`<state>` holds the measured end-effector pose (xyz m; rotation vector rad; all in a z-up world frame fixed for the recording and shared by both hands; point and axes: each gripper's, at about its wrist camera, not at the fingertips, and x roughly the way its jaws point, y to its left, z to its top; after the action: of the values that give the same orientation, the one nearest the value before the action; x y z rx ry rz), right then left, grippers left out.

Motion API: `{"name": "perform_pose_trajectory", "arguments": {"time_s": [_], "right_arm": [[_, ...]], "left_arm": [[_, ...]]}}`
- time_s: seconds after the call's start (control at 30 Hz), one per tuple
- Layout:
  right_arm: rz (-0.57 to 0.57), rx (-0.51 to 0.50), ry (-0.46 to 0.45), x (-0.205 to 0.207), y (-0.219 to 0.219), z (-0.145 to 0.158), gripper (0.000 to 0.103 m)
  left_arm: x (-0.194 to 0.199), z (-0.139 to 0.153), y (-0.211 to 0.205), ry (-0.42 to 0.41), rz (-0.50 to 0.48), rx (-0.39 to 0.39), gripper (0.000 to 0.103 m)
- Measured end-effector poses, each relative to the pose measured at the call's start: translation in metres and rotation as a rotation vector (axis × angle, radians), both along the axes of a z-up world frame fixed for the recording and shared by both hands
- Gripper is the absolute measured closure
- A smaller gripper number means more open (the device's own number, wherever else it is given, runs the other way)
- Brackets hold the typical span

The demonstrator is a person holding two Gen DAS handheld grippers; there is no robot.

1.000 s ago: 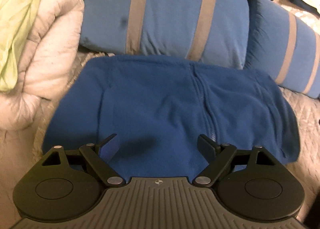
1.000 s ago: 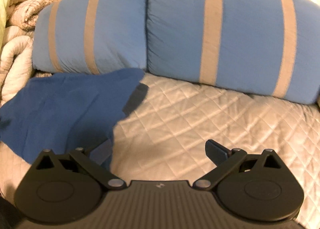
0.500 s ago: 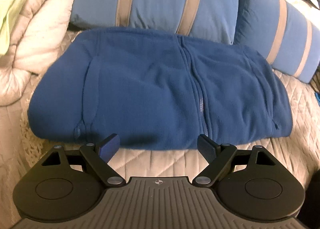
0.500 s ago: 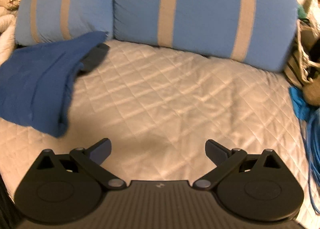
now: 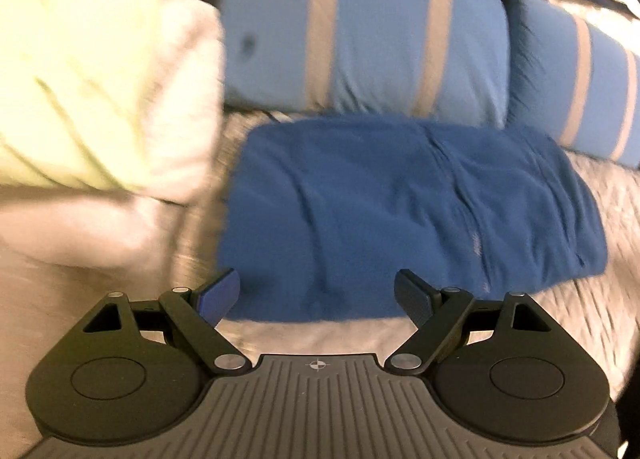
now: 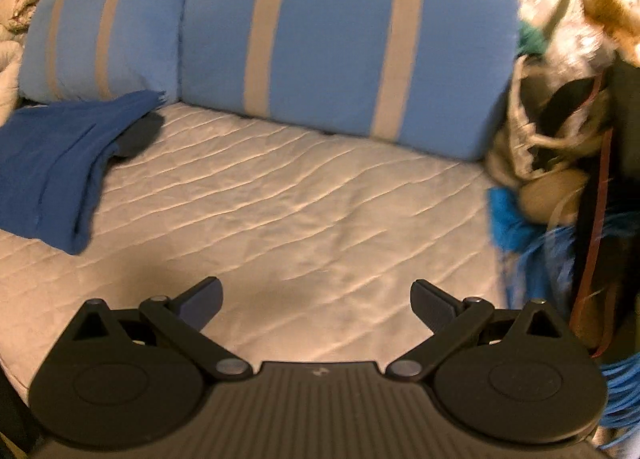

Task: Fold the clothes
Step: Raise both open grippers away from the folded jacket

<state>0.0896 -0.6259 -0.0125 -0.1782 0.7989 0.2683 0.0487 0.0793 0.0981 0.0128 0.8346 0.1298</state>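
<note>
Folded blue fleece jacket [image 5: 404, 215] lying on the quilted bed cover [image 6: 304, 211], its far edge resting against the two striped blue pillows [image 5: 360, 35]; a pale bundled comforter [image 5: 100, 91] is sitting just beside its left end. The left gripper [image 5: 318, 295] is hovering over the jacket's near edge with its jaws standing wide apart and nothing between them. The right gripper [image 6: 318, 303] is likewise gaping and holding nothing, and is pointing at bare quilt, the jacket lying well off to its left. Judged from its compact shape, the garment is looking finished, so the step in hand is probably fetching another item from the heap of clothing [image 6: 560, 131] at the right. Doing this well is calling for keeping both jaws clear of the folded jacket.
</note>
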Motion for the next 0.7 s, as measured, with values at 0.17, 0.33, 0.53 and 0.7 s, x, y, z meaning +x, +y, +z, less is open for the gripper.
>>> {"name": "perform_pose_trajectory", "arguments": {"time_s": [0.17,0.33,0.53,0.7], "right_arm": [[-0.066,0.058,-0.037,-0.003,-0.041,0.029,0.000],[-0.106,0.067,-0.104,-0.010,-0.073,0.060,0.000],[-0.168,0.126,-0.154,-0.016,-0.113,0.097,0.000],[-0.210,0.172,-0.200,-0.027,-0.151,0.120,0.000]], "left_arm": [[-0.016,0.043,0.020,-0.070,0.030,0.006,0.018],[-0.026,0.075,0.029,-0.137,0.039,-0.060,0.018],[-0.033,0.092,0.022,-0.189,0.015,-0.069,0.018],[-0.041,0.077,0.015,-0.174,-0.016,-0.122,0.018]]}}
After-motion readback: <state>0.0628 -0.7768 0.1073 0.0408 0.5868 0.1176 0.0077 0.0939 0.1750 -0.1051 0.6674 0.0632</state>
